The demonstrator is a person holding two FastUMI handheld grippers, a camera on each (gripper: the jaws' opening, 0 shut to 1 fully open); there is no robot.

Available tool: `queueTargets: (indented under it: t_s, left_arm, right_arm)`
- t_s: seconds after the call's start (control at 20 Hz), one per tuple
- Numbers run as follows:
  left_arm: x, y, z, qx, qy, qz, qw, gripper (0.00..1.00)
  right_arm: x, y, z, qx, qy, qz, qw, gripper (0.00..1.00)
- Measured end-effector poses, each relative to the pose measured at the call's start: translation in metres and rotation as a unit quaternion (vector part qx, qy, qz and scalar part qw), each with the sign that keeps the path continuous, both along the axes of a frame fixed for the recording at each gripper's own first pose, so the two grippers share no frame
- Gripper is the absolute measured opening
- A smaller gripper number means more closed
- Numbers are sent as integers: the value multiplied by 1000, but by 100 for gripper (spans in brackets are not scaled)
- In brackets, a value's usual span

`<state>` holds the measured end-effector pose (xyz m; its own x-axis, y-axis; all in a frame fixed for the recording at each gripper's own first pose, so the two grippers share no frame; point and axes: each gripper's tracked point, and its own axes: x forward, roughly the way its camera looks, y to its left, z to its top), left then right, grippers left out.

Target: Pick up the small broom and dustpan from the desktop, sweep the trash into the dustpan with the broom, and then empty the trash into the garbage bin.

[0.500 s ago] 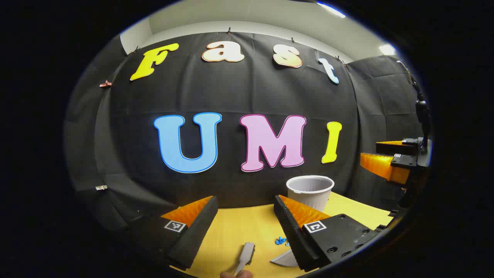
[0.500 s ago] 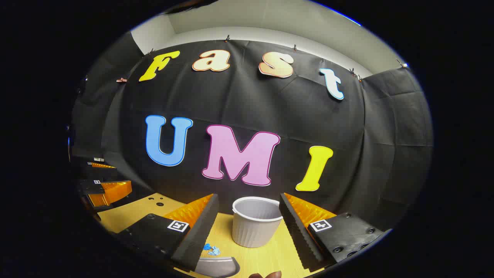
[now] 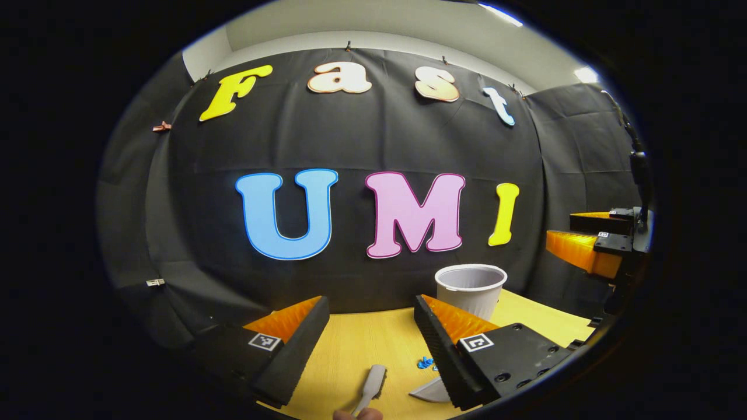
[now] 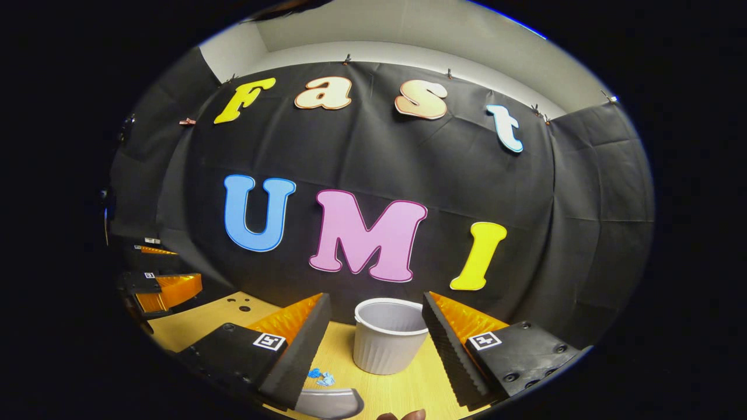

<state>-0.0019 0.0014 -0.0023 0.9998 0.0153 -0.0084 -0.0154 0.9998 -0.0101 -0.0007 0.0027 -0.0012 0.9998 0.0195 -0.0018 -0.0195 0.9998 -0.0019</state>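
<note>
My left gripper (image 3: pixel 370 304) hovers open over the yellow desktop (image 3: pixel 356 344), nothing between its fingers. Below it lies a small grey broom (image 3: pixel 374 382), with a person's fingertip (image 3: pixel 357 414) at its near end. To the right are blue trash scraps (image 3: pixel 425 363) and the grey dustpan (image 3: pixel 430 391), partly hidden by the finger. The white ribbed garbage bin (image 3: pixel 470 287) stands behind. My right gripper (image 4: pixel 375 302) is open too, framing the bin (image 4: pixel 388 343). The scraps (image 4: pixel 321 377) and the dustpan (image 4: pixel 330 402) lie at its lower left.
The black cloth wall closes the table's far side just behind the bin. The right gripper (image 3: pixel 586 248) shows open at the right in the left gripper view. The left gripper (image 4: pixel 166 290) shows at the left in the right gripper view, near small holes in the desktop (image 4: pixel 242 304).
Both views have drifted a few pixels. Nothing on the desktop has moved, and both grippers stay open.
</note>
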Motion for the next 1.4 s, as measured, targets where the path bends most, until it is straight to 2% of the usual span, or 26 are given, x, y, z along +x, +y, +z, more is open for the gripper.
queueTargets:
  t_s: [0.25,0.4,0.5,0.6,0.8,0.95,1.3,1.4]
  left_arm:
    - [-2,-2,-3,4,3,1,1000,95]
    - [-5,-3,-7,1,8,5,1000,95]
    - [-3,-2,-12,-2,13,7,1000,95]
    - [-3,0,-17,-6,17,11,1000,95]
    - [-1,4,-28,-9,28,18,999,95]
    - [0,7,-38,-11,38,20,999,95]
    - [4,18,-45,-6,47,21,999,95]
    - [3,24,-45,-5,46,27,999,95]
  right_arm:
    - [0,2,-15,2,20,14,1000,97]
    - [-9,11,-55,-1,91,53,994,97]
    - [-22,21,-92,5,154,87,984,97]
    - [-42,31,-131,16,224,119,967,97]
    - [-78,41,-203,10,334,145,931,97]
    - [-104,48,-253,4,414,165,895,97]
    - [-134,63,-358,-10,547,170,819,96]
    - [-137,66,-383,-7,574,168,801,94]
